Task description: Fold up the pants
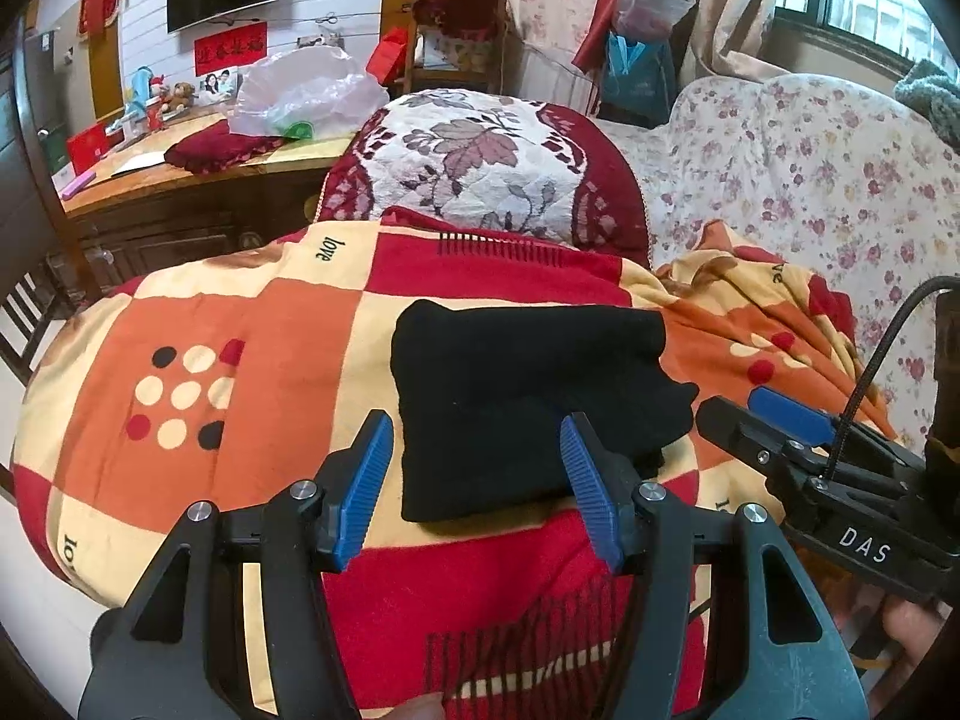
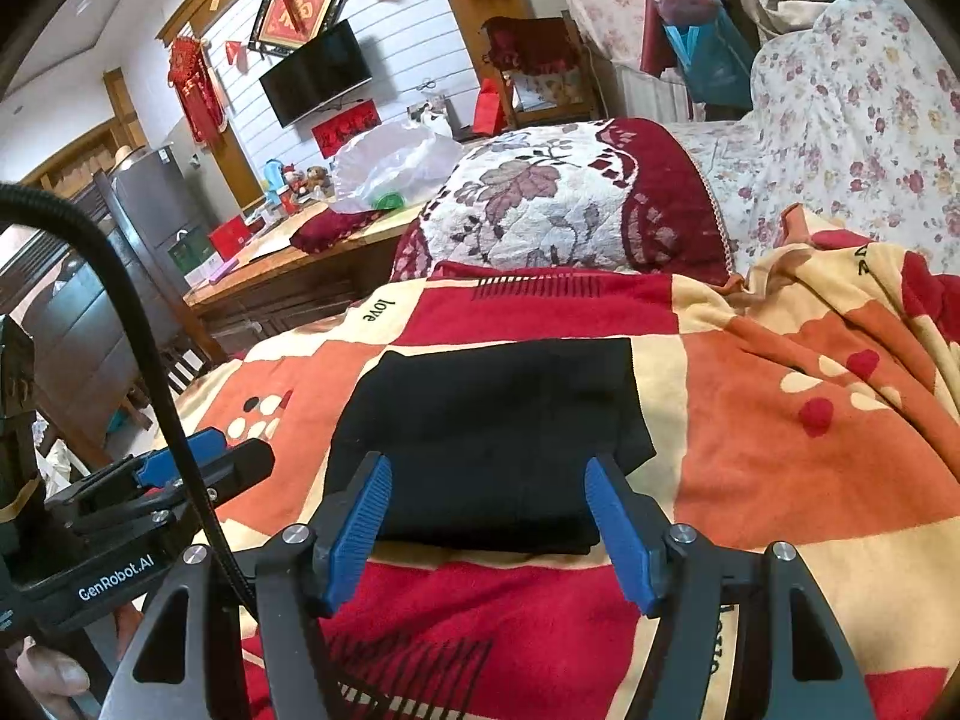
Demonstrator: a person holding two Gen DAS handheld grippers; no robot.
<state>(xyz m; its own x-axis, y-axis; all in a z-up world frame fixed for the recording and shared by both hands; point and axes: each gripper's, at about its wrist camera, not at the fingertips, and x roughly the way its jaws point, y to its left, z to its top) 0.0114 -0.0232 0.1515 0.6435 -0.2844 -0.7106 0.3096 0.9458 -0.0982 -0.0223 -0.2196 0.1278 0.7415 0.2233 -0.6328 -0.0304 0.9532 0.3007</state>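
The black pants [image 1: 516,396] lie folded into a compact stack on a red, orange and cream patterned blanket [image 1: 240,324]. They also show in the right wrist view [image 2: 498,438]. My left gripper [image 1: 477,480] is open and empty, its blue fingers just above the near edge of the pants. My right gripper [image 2: 489,522] is open and empty at the near edge of the pants. The right gripper also shows at the right of the left wrist view [image 1: 774,420], and the left gripper at the left of the right wrist view [image 2: 198,468].
A maroon and white floral cushion [image 1: 480,162] stands behind the blanket. A floral-covered sofa [image 1: 798,180] is at the right. A wooden table [image 1: 180,174] with a plastic bag [image 1: 306,90] and small items is at the back left.
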